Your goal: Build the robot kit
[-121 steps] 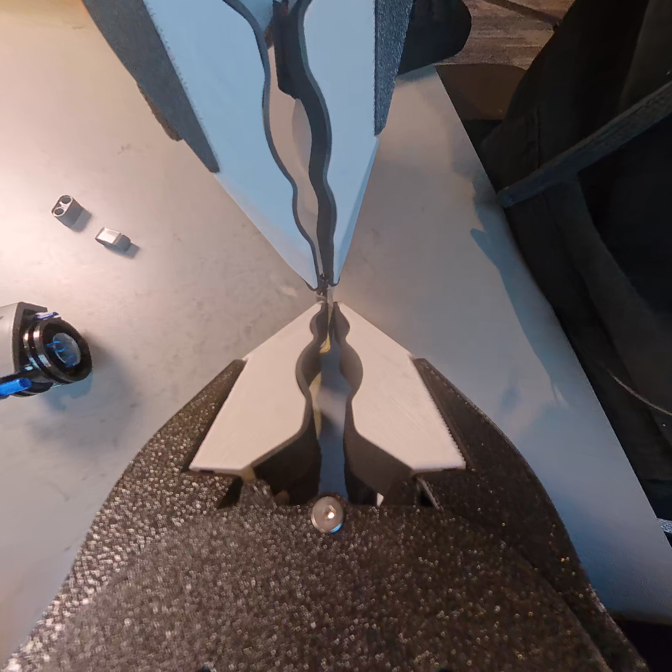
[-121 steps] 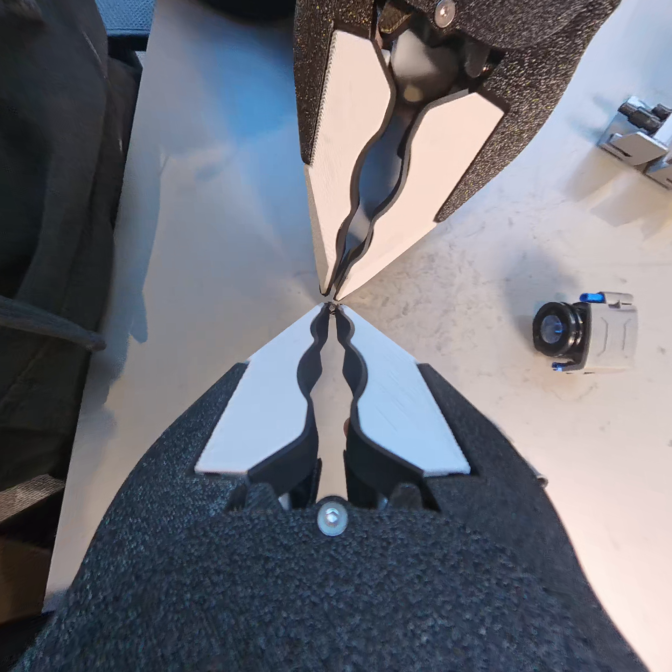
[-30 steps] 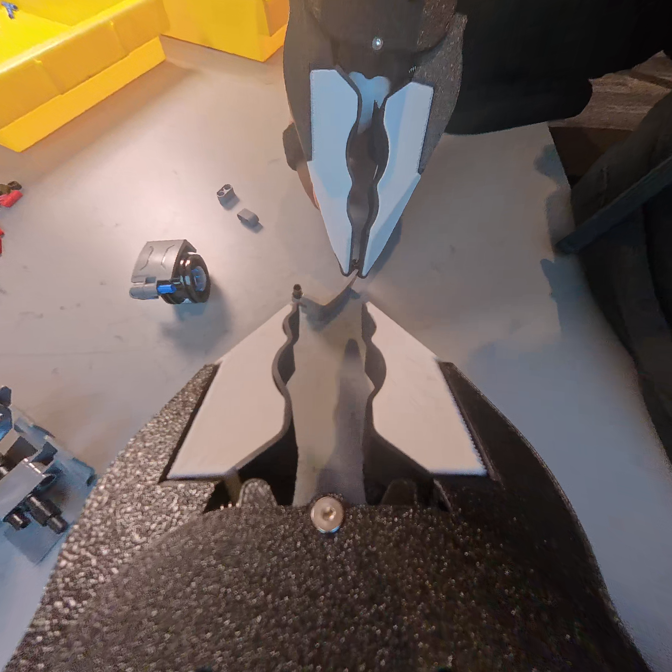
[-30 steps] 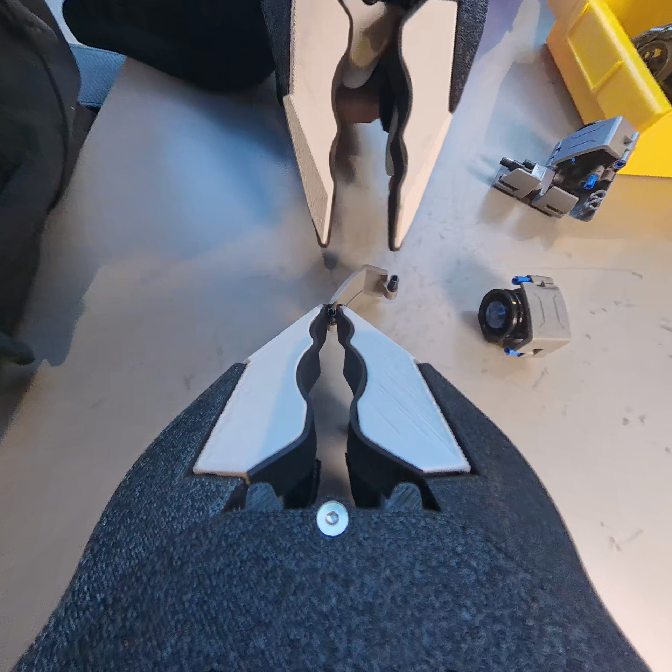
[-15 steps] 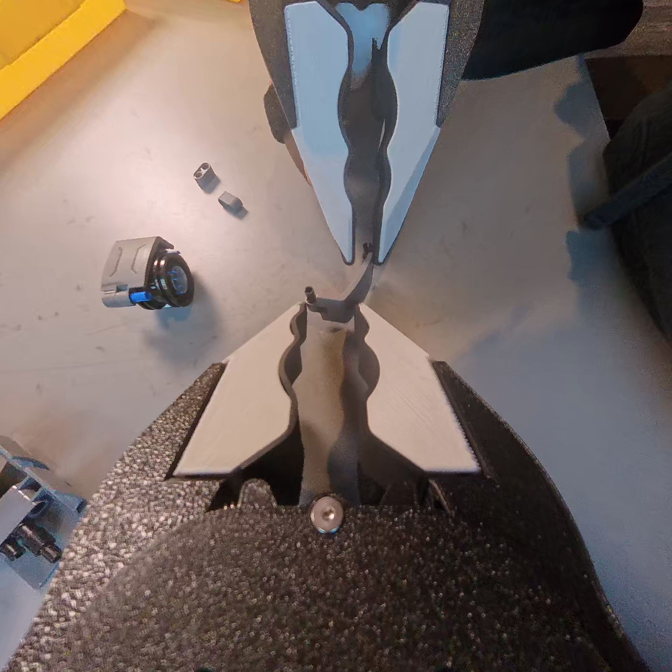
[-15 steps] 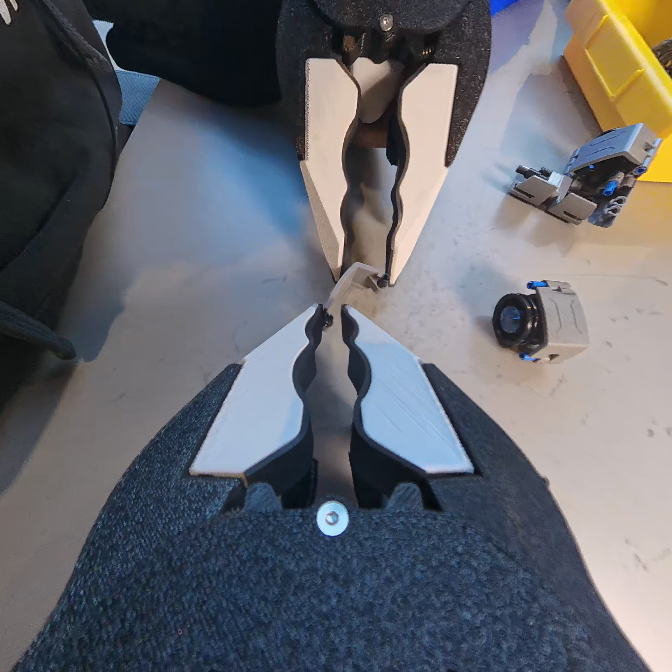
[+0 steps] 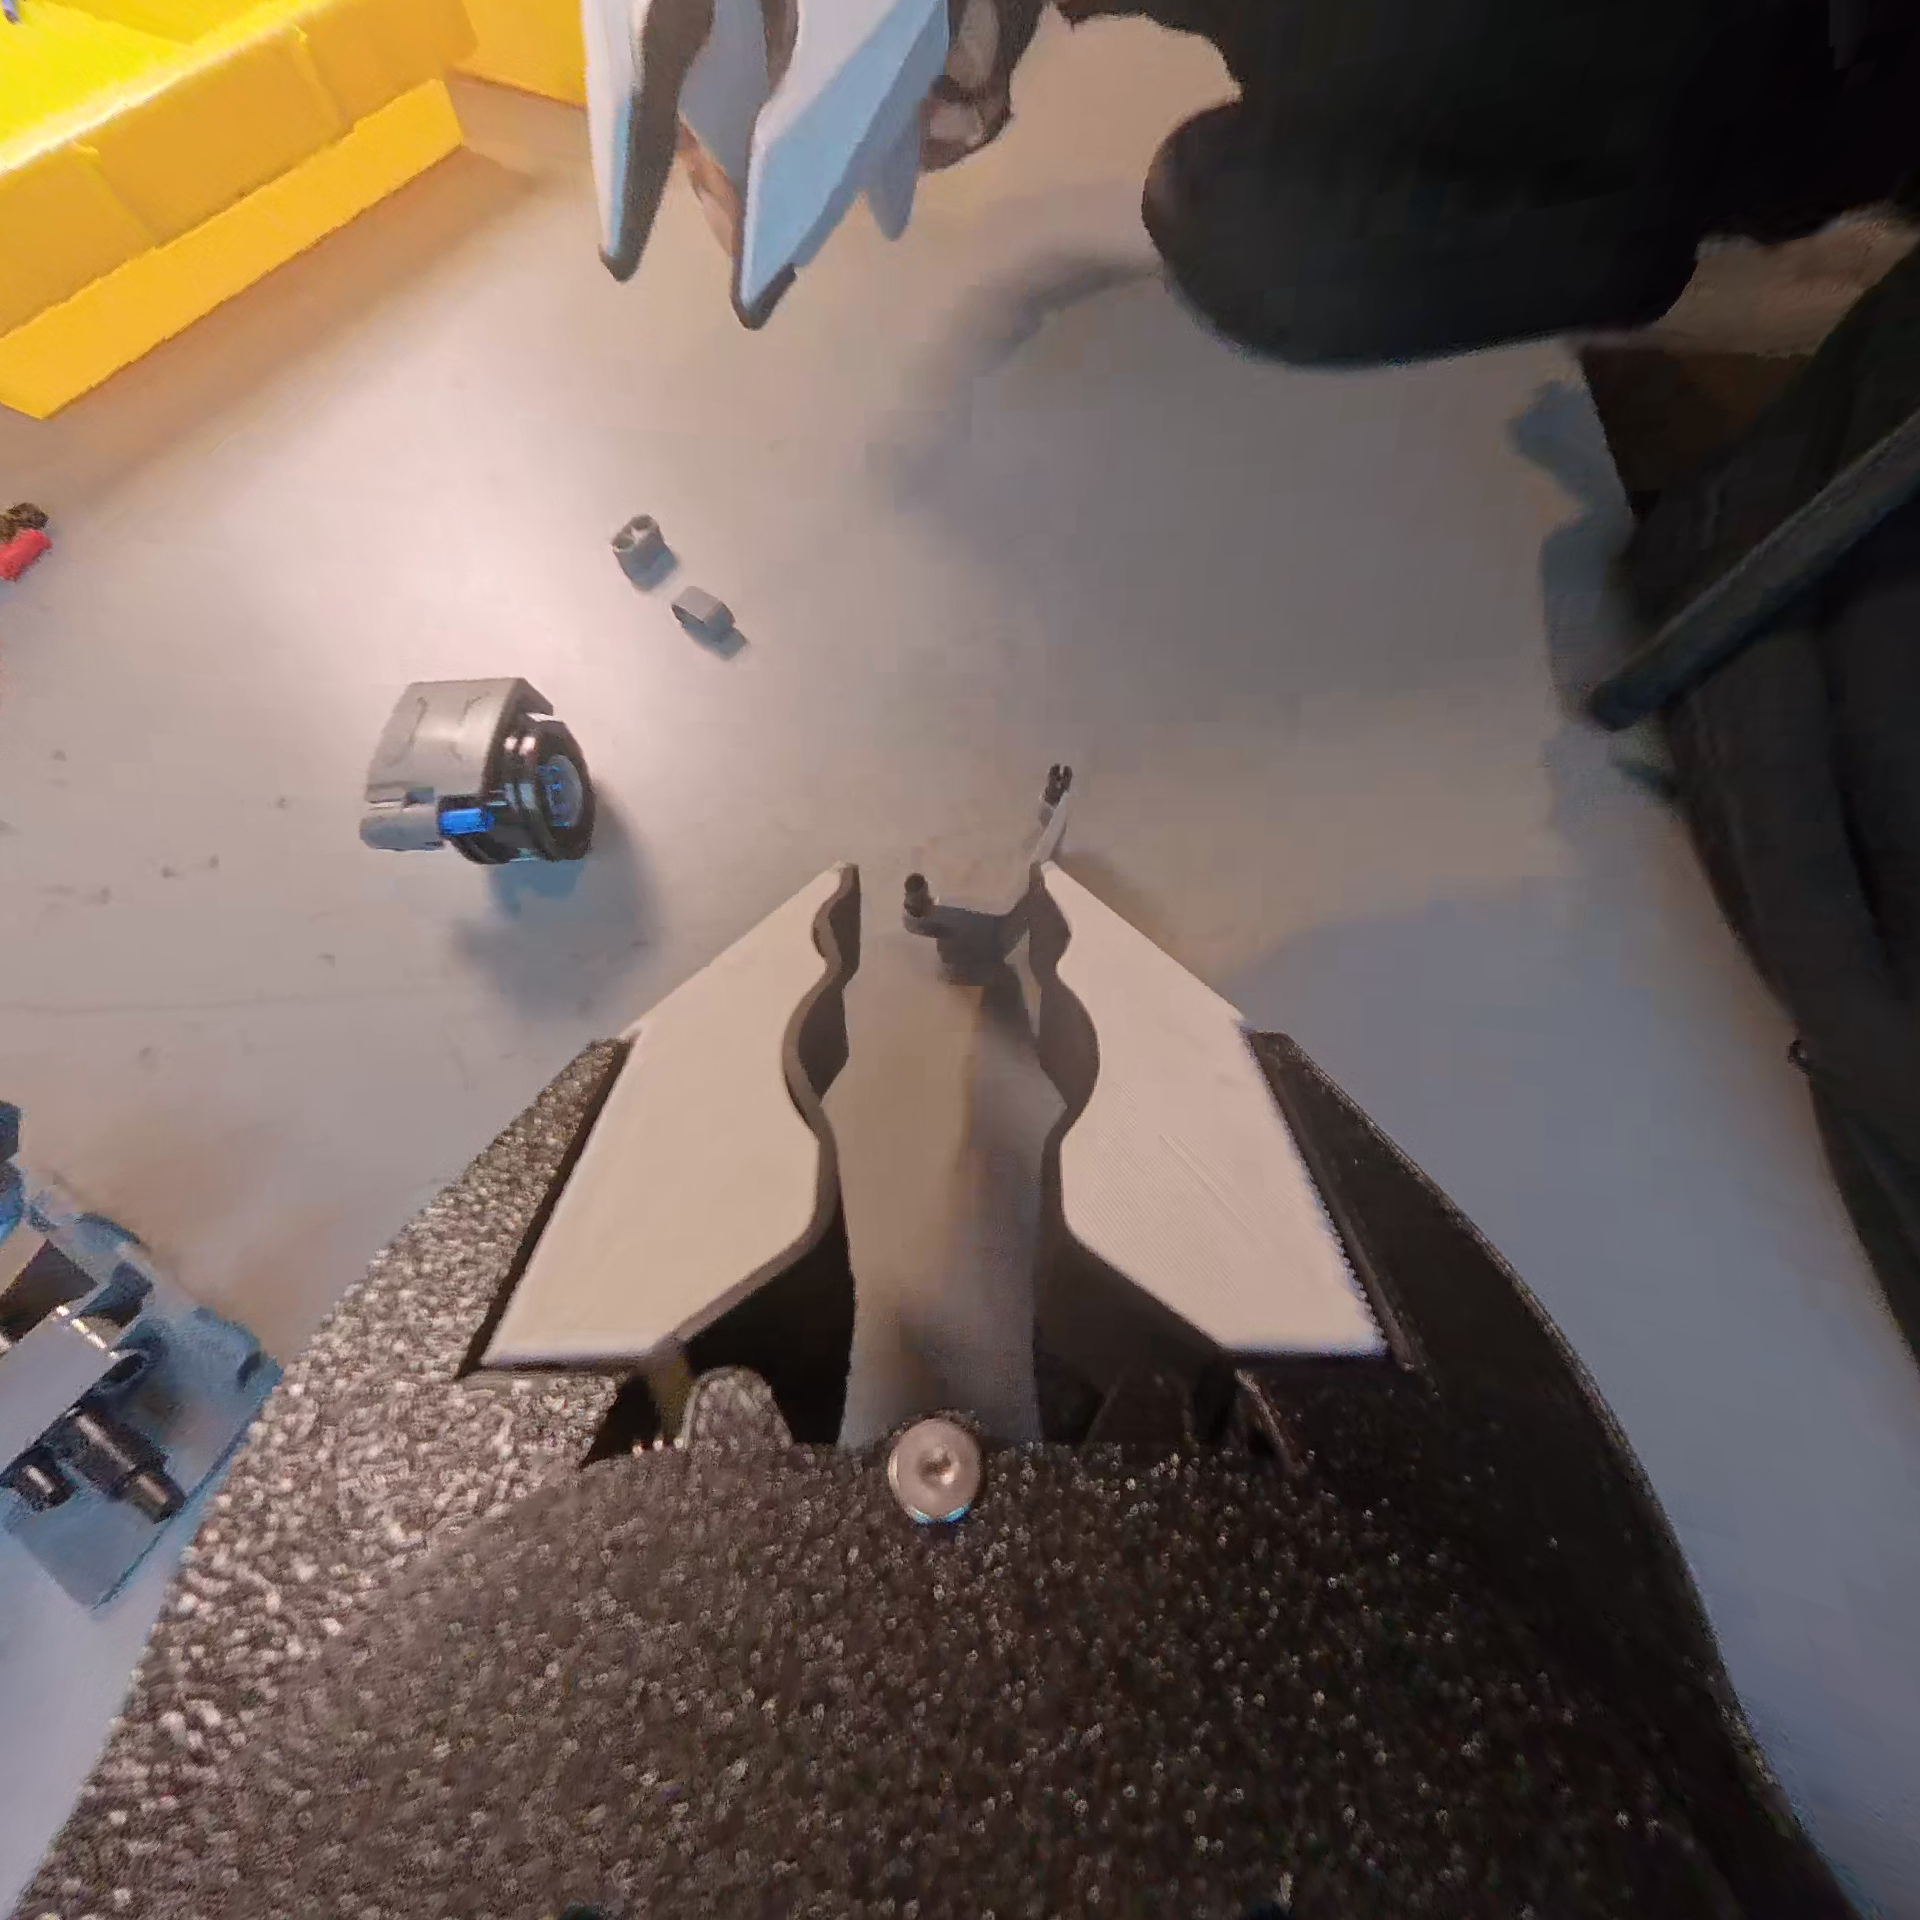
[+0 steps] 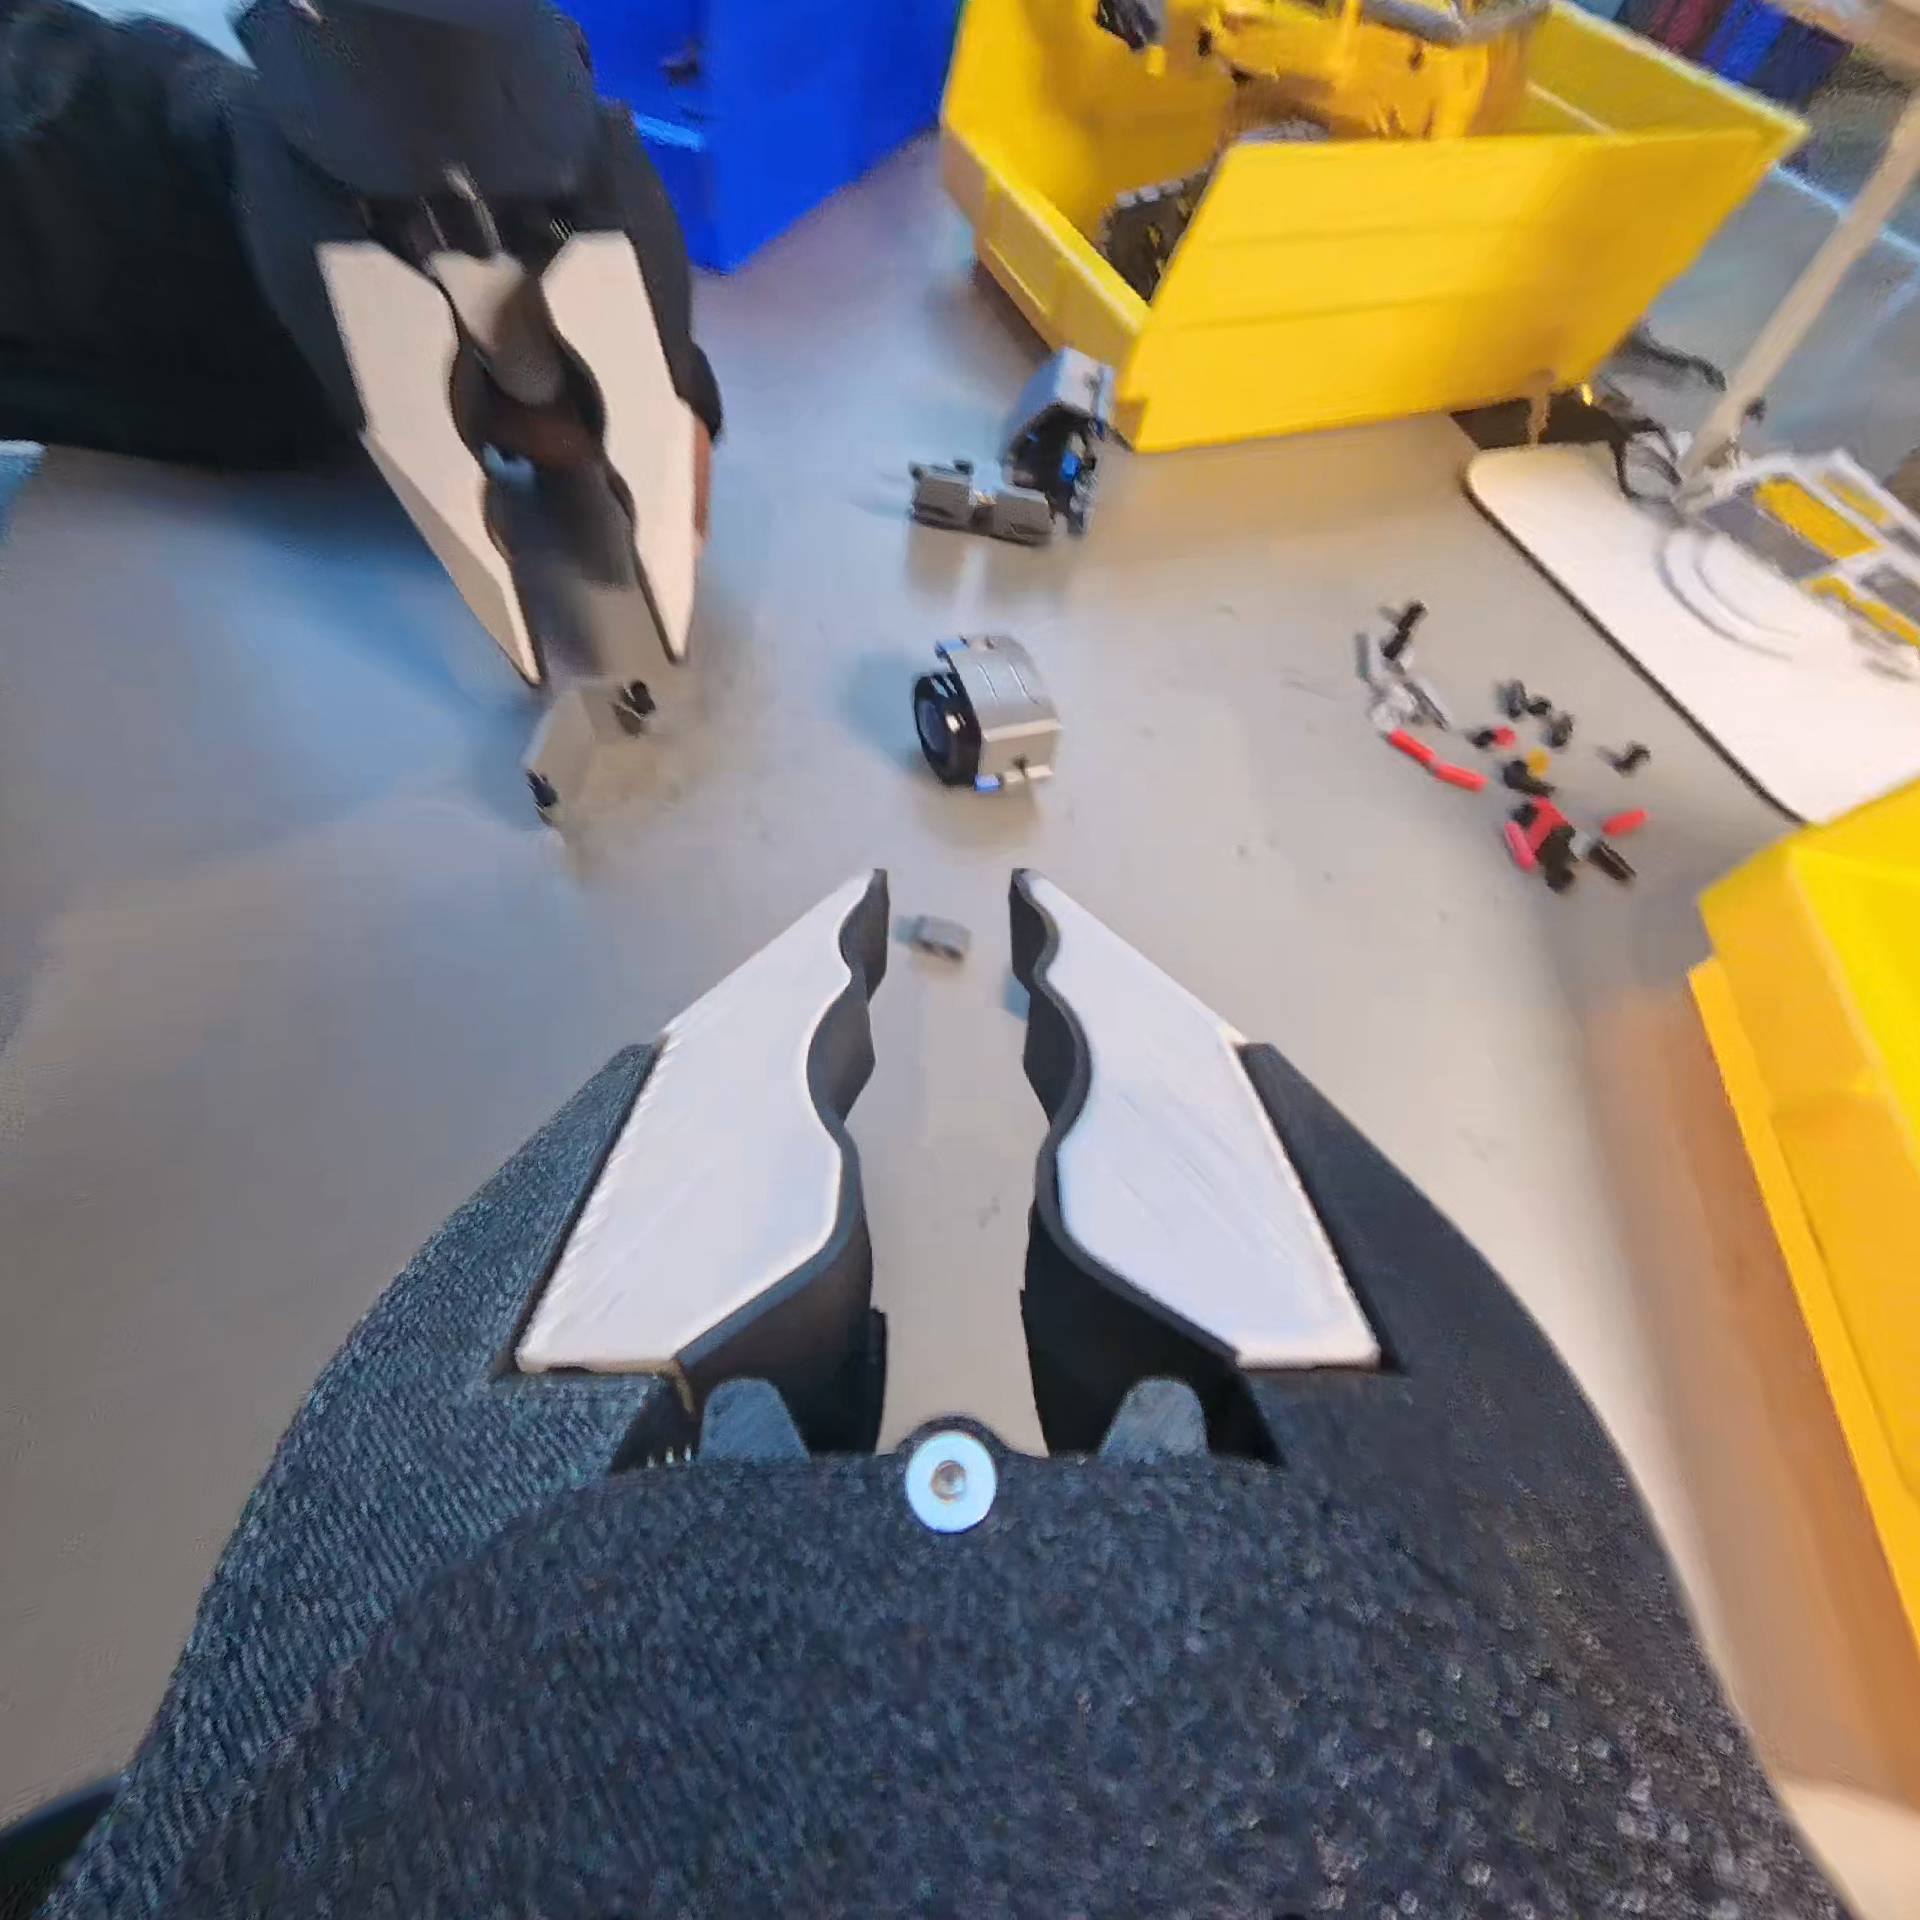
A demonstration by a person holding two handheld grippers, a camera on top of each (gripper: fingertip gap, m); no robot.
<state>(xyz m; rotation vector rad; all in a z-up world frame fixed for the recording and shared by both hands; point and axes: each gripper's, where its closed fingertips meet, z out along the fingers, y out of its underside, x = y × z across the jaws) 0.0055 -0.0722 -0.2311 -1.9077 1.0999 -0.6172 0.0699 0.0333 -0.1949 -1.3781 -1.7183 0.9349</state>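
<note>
Two tools are in your hands, both with their fingers spread and gripping nothing. Your left tool [image 7: 951, 883] sits low over the grey tabletop [image 7: 1299, 623]; the thin grey angled piece with black pegs at its ends [image 7: 992, 894] lies at its tips, just beside the inner edge of the finger at 1 o'clock, and whether it touches that finger you cannot tell. At 10 o'clock from those tips lies the grey blocky part with a black round lens and blue pin [image 7: 478, 774], and farther out at 11 o'clock two small dark grey connector bits [image 7: 675, 577] lie side by side. A yellow plastic bin [image 7: 187, 197] stands at the far 10 o'clock corner.

Your right tool [image 8: 949, 883] hangs over the tabletop with a small grey flat brick [image 8: 940, 935] showing in the gap between its tips, below them. From it, the angled piece [image 8: 577, 743] lies at 10 o'clock under the left tool's tips, and the lens part [image 8: 987, 712] at 12 o'clock. A scatter of small red and black pins [image 8: 1517, 769] lies at 2 o'clock. Beyond, a grey and blue built block [image 8: 1013, 468] lies against another yellow bin [image 8: 1351, 270].
</note>
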